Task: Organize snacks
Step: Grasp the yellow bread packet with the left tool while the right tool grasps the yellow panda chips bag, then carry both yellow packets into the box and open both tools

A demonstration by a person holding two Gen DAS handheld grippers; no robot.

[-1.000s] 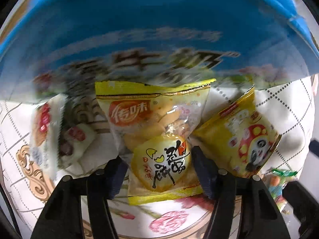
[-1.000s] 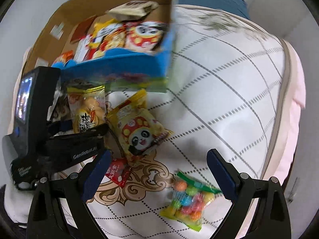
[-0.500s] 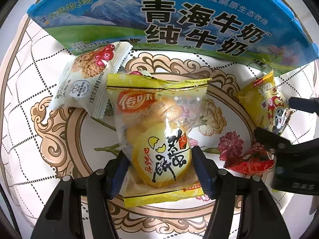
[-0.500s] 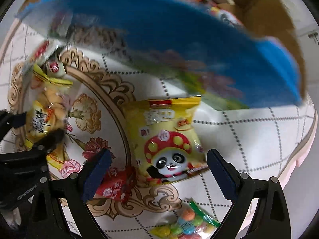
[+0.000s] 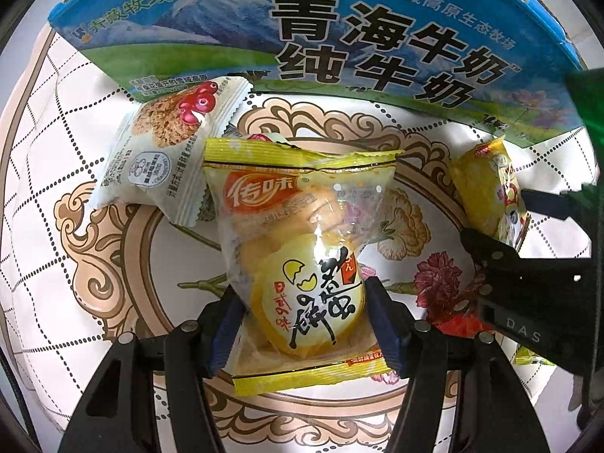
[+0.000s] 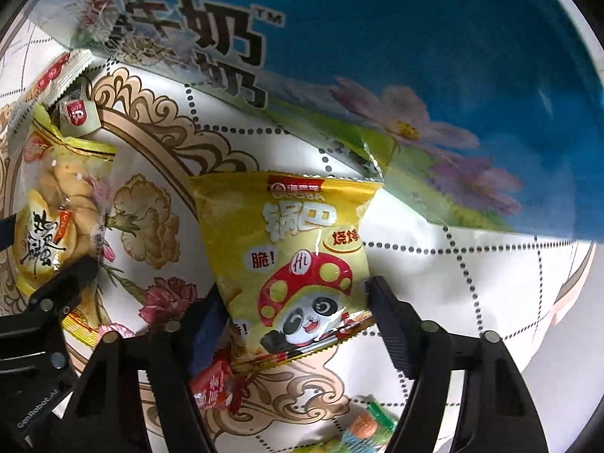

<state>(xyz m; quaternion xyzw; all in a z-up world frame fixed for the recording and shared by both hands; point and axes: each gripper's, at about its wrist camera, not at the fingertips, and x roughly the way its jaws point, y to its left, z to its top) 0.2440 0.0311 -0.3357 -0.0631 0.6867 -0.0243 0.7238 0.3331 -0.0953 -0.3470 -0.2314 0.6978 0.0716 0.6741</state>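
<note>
My left gripper (image 5: 307,321) is shut on a yellow egg-biscuit packet (image 5: 302,249), which it holds just above the patterned cloth. My right gripper (image 6: 294,321) straddles a yellow panda-and-mushroom crisp packet (image 6: 294,249); its fingers touch the packet's lower sides. That packet also shows at the right of the left wrist view (image 5: 490,196). The blue milk carton box (image 5: 339,37) stands just behind both packets and fills the top of the right wrist view (image 6: 415,56).
A white oat-bar packet (image 5: 170,143) lies left of the biscuit packet. A small red packet (image 6: 215,385) lies under my right gripper's left finger. A bag of coloured candies (image 6: 362,430) sits at the bottom. The cloth-covered table's edge (image 6: 566,294) runs at the right.
Both grippers have moved closer to the box. My right gripper has dropped over the panda packet and closed in on it. My left gripper keeps hold of the biscuit packet.
</note>
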